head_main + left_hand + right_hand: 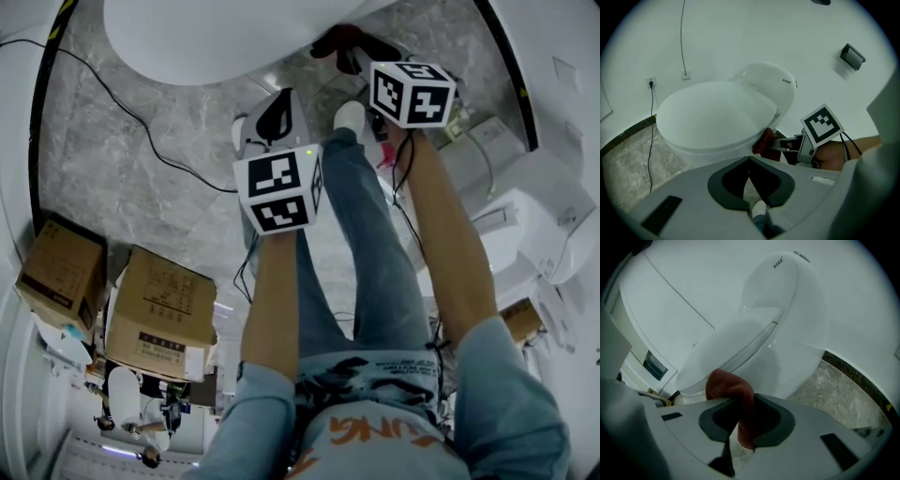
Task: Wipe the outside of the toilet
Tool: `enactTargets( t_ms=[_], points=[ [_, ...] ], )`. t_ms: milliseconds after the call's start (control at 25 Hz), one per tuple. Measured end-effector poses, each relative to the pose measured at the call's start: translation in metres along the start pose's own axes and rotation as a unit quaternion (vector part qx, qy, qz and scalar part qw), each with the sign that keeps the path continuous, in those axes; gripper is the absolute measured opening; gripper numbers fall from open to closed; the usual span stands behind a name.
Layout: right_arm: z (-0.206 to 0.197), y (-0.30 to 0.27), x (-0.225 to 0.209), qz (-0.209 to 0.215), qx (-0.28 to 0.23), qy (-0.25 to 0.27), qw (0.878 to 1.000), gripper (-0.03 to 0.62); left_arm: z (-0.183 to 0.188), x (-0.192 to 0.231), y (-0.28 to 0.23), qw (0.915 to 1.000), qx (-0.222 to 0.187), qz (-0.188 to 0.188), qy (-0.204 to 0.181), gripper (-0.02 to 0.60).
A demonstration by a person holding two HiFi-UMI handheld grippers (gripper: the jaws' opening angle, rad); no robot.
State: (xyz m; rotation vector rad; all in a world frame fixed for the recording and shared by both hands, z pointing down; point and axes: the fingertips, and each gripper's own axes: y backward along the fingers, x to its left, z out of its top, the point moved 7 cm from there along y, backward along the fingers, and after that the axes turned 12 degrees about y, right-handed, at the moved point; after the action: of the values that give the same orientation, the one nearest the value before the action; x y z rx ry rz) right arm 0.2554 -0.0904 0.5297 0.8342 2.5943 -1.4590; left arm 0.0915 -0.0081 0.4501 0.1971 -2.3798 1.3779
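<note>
Right gripper (743, 404): clamped on red cloth (729, 383), held against toilet (787, 324) bowl just ahead. Left gripper (750, 161): jaws together, nothing held, beside it. Cable (141, 131) and boxes (159, 314) lie to its left.

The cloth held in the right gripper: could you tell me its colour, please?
The cloth is dark reddish-brown, clearest in the right gripper view.

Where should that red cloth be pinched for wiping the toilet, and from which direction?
Pinch the red cloth across a bunched fold near its middle, coming from the side away from the toilet. It is limp, so a fold gives bulk to clamp, and a wad then sticks out ahead for wiping, much as the right gripper holds it.
</note>
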Motion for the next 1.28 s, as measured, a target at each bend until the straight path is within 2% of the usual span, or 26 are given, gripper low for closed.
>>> enactTargets(
  t_ms=[200,360,480,560,720,960,1280],
  points=[
    [0.004,0.004,-0.029,0.001,-0.001,0.004,1.0,0.072,0.002,-0.024,-0.018,1.0,-0.003,0.002,0.0,-0.006],
    [0.009,0.005,-0.052,-0.006,-0.01,-0.025,1.0,0.072,-0.001,-0.042,-0.036,0.9999,-0.006,0.006,0.012,-0.006],
    [0.014,0.007,-0.064,-0.01,-0.015,-0.025,1.0,0.072,-0.008,-0.059,-0.043,0.9998,-0.002,0.004,0.018,-0.006],
    [0.016,0.01,-0.072,-0.02,-0.02,-0.031,0.999,0.072,-0.011,-0.067,-0.044,0.9998,0.0,0.0,0.02,-0.006],
    [0.009,0.022,-0.087,-0.059,-0.033,-0.074,0.995,0.072,-0.015,-0.065,-0.043,0.9998,-0.003,0.001,0.022,-0.006],
    [-0.035,0.034,-0.057,-0.051,-0.002,-0.021,0.998,0.072,-0.027,-0.041,-0.032,0.9992,-0.014,0.009,0.035,-0.006],
    [-0.087,0.026,0.028,-0.015,0.06,0.072,0.996,0.072,-0.053,0.022,0.01,0.9978,-0.018,0.03,0.056,-0.006]
  ],
)
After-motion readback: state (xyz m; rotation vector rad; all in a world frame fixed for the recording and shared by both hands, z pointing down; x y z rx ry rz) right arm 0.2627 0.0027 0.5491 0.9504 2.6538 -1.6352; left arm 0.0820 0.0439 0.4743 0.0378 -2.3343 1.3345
